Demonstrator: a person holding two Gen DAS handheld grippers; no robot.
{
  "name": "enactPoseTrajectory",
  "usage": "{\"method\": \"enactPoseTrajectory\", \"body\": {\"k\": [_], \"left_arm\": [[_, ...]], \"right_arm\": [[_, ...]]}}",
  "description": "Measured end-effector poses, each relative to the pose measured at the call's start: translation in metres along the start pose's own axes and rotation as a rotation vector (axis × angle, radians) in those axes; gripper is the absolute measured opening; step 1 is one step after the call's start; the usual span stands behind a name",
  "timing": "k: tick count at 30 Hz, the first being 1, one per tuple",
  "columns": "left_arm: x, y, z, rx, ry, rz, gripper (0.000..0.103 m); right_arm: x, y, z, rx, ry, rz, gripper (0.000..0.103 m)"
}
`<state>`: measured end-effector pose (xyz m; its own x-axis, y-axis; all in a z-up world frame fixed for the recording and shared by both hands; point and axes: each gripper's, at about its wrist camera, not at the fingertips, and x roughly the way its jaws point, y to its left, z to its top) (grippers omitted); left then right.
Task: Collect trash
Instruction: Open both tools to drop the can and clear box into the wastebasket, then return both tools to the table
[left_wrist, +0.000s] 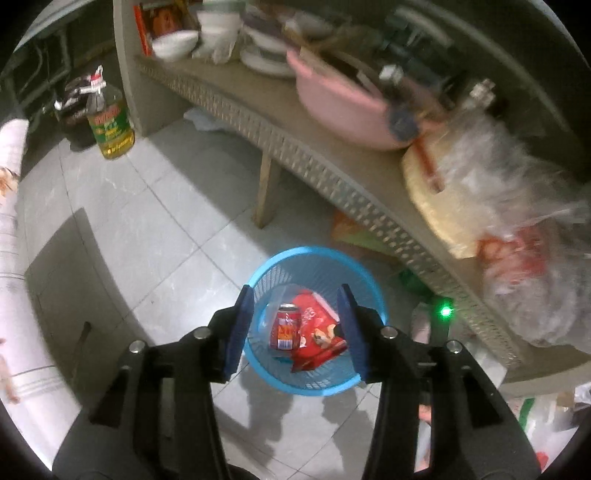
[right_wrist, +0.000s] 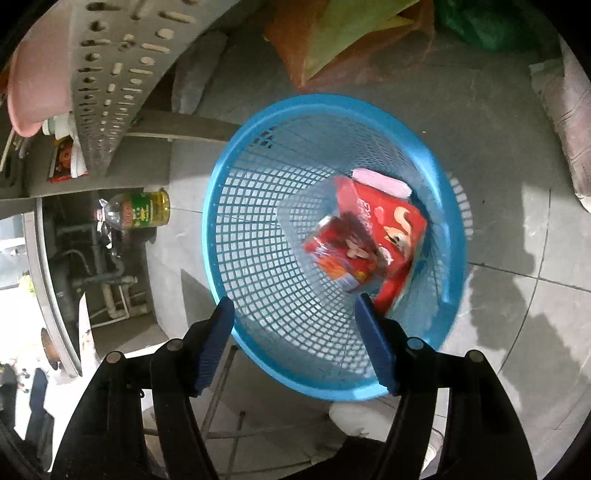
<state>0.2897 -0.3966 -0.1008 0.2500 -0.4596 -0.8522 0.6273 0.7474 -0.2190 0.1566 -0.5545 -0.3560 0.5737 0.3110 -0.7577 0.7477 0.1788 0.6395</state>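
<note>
A blue mesh trash basket (left_wrist: 373, 295) stands on the tiled floor beside a woven table. Inside it lie a red drink can (left_wrist: 285, 326) and a red snack packet (left_wrist: 320, 334). My left gripper (left_wrist: 295, 291) is open and empty, held above the basket. In the right wrist view the basket (right_wrist: 236, 206) fills the middle, with the red can (right_wrist: 341, 247), the red packet (right_wrist: 400, 229) and a pink-white piece (right_wrist: 382, 182) at the bottom. My right gripper (right_wrist: 293, 304) is open and empty, just over the basket's near rim.
A woven table (left_wrist: 314, 162) holds a pink basin (left_wrist: 340, 107), bowls (left_wrist: 177, 44), a clear plastic bag (left_wrist: 517, 229) and a round board. An oil bottle (left_wrist: 110, 122) stands on the floor at left. Orange and green bags (right_wrist: 351, 40) lie beyond the basket.
</note>
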Motion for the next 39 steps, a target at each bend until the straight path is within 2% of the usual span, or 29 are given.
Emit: {"method": "enactPoseTrajectory", "body": {"k": [5, 7, 13, 14, 16, 22, 24, 30, 32, 34, 37, 39], "left_arm": [[-0.073, -0.001, -0.004, 0.061, -0.082, 0.009, 0.052], [-0.099, 0.0, -0.011, 0.073, -0.115, 0.011, 0.058], [-0.175, 0.014, -0.059, 0.075, -0.185, 0.009, 0.064], [-0.188, 0.02, -0.072, 0.063, -0.196, 0.01, 0.064], [-0.207, 0.029, -0.09, 0.05, -0.222, 0.014, 0.065], [-0.267, 0.075, -0.152, 0.003, -0.313, 0.123, 0.067], [-0.29, 0.101, -0.175, -0.061, -0.334, 0.164, 0.068], [-0.345, 0.178, -0.24, -0.262, -0.402, 0.278, 0.068], [-0.36, 0.204, -0.252, -0.294, -0.411, 0.325, 0.068], [-0.372, 0.233, -0.257, -0.315, -0.384, 0.342, 0.076], [-0.377, 0.271, -0.248, -0.32, -0.319, 0.354, 0.077], [-0.373, 0.294, -0.238, -0.315, -0.248, 0.388, 0.077]], "right_arm": [[-0.02, 0.003, -0.013, -0.044, -0.028, 0.0, 0.066], [-0.028, 0.008, -0.023, -0.063, -0.037, 0.002, 0.066], [-0.059, 0.042, -0.07, -0.186, -0.046, 0.027, 0.068], [-0.069, 0.052, -0.082, -0.224, -0.056, 0.033, 0.072], [-0.082, 0.069, -0.097, -0.285, -0.069, 0.042, 0.074], [-0.123, 0.152, -0.157, -0.608, -0.091, 0.047, 0.074], [-0.134, 0.178, -0.176, -0.697, -0.083, 0.072, 0.075], [-0.136, 0.253, -0.255, -0.946, 0.002, 0.134, 0.077], [-0.127, 0.276, -0.29, -1.044, 0.049, 0.153, 0.077], [-0.116, 0.294, -0.322, -1.132, 0.096, 0.166, 0.077], [-0.096, 0.315, -0.374, -1.261, 0.186, 0.173, 0.077], [-0.082, 0.326, -0.406, -1.331, 0.246, 0.174, 0.077]]}}
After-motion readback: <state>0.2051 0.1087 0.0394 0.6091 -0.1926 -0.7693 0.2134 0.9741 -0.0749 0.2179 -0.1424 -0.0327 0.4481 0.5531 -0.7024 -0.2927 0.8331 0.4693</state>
